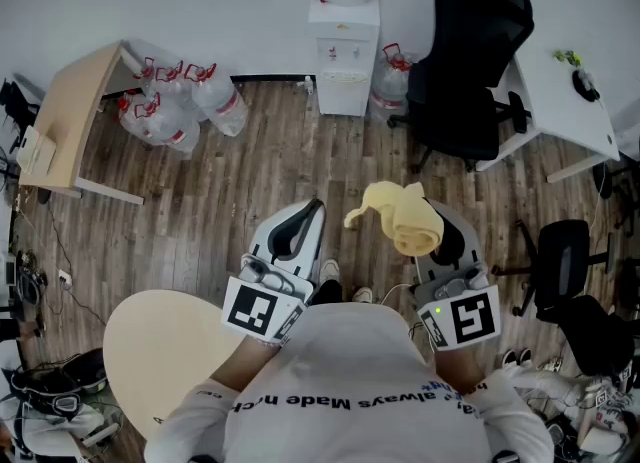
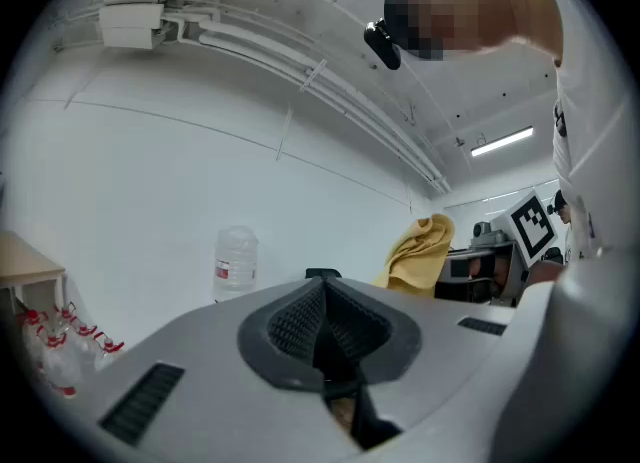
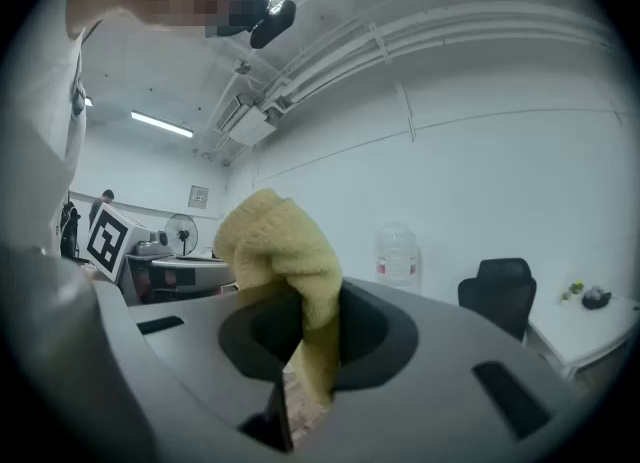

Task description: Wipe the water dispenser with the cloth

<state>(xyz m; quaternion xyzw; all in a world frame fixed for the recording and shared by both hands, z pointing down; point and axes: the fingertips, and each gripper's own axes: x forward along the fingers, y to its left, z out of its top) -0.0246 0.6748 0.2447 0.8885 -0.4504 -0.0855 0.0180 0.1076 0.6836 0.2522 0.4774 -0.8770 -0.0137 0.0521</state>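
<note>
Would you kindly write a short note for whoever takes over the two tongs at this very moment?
Left tongs: shut, nothing in them, held out in front of the person.
Right tongs: shut on the yellow cloth, which bunches above the jaws.
Water dispenser: stands against the far wall, across the wooden floor, left of the black office chair. Neither tongs nor cloth touches it.
Done: the cloth is in grip.
Left: walk up to the dispenser and wipe it with the cloth. No wiping shows yet.
</note>
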